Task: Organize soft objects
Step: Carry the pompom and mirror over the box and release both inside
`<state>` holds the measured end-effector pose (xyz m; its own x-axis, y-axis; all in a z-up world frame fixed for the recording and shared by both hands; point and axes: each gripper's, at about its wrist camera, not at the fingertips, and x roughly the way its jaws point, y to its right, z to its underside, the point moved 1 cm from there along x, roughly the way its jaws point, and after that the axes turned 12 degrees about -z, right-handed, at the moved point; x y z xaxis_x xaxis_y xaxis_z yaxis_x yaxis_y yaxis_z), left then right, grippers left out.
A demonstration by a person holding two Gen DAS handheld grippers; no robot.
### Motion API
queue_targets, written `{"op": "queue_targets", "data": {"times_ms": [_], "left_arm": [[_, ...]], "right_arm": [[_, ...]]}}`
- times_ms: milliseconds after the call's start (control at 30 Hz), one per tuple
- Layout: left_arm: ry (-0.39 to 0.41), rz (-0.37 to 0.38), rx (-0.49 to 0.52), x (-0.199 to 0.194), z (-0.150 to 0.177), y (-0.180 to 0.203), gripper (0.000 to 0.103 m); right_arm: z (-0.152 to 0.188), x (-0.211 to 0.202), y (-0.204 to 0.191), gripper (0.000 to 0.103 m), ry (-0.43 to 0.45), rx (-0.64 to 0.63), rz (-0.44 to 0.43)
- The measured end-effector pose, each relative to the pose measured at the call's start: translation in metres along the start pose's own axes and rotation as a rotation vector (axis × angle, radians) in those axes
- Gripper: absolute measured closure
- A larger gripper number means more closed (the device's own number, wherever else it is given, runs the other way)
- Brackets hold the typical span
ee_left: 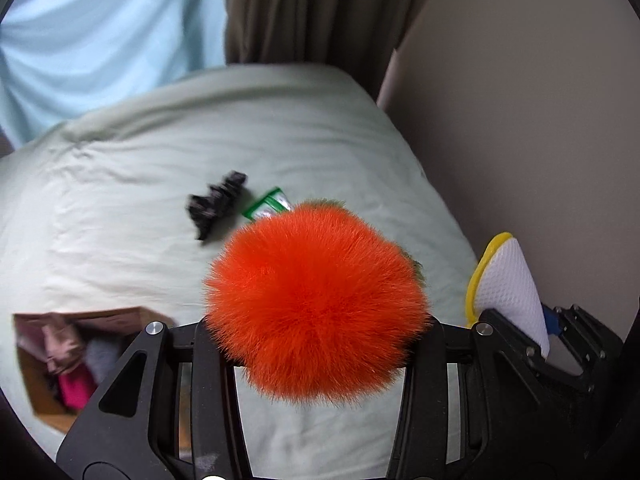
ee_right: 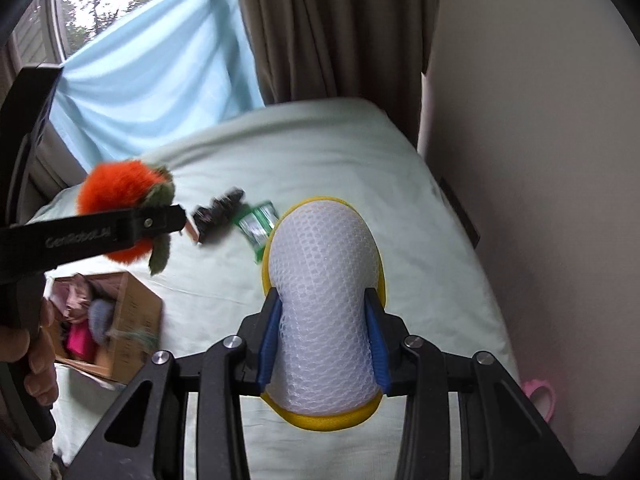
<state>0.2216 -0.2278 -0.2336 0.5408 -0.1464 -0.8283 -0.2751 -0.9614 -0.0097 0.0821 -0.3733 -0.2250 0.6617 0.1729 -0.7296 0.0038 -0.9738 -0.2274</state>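
My left gripper is shut on a fluffy orange plush with green leaves, held above the pale green bed; it also shows in the right wrist view. My right gripper is shut on a white mesh sponge with yellow trim, also seen at the right edge of the left wrist view. A black fuzzy item and a green-and-white packet lie on the bed.
An open cardboard box holding pink and grey soft items sits on the bed's left. Brown curtain, blue cloth and a beige wall border the bed. A pink object lies at the right.
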Motion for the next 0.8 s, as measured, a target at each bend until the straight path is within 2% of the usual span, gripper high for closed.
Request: {"op": "queue_targets", "data": {"times_ms": [200,367,567,800], "left_arm": [[0.04,-0.061,-0.091,-0.067,-0.003,-0.05,0.065],[0.067,-0.126,-0.168,-0.11,0.009,-0.106,0.065],[0.074,-0.178,-0.24,-0.141,0.034,-0.176,0.065],[0.035,-0.206,-0.289,-0.15,0.07,-0.26,0.065]], "right_arm": [[-0.033,-0.043,-0.044,0.067,0.033,-0.055,-0.048],[-0.05,-0.065,-0.096,0.067,0.057,-0.11,-0.106],[-0.058,-0.068,-0.165,0.067,0.06,-0.164,-0.167],[-0.049,-0.042,-0.239,0.067,0.012,-0.188,-0.204]]}}
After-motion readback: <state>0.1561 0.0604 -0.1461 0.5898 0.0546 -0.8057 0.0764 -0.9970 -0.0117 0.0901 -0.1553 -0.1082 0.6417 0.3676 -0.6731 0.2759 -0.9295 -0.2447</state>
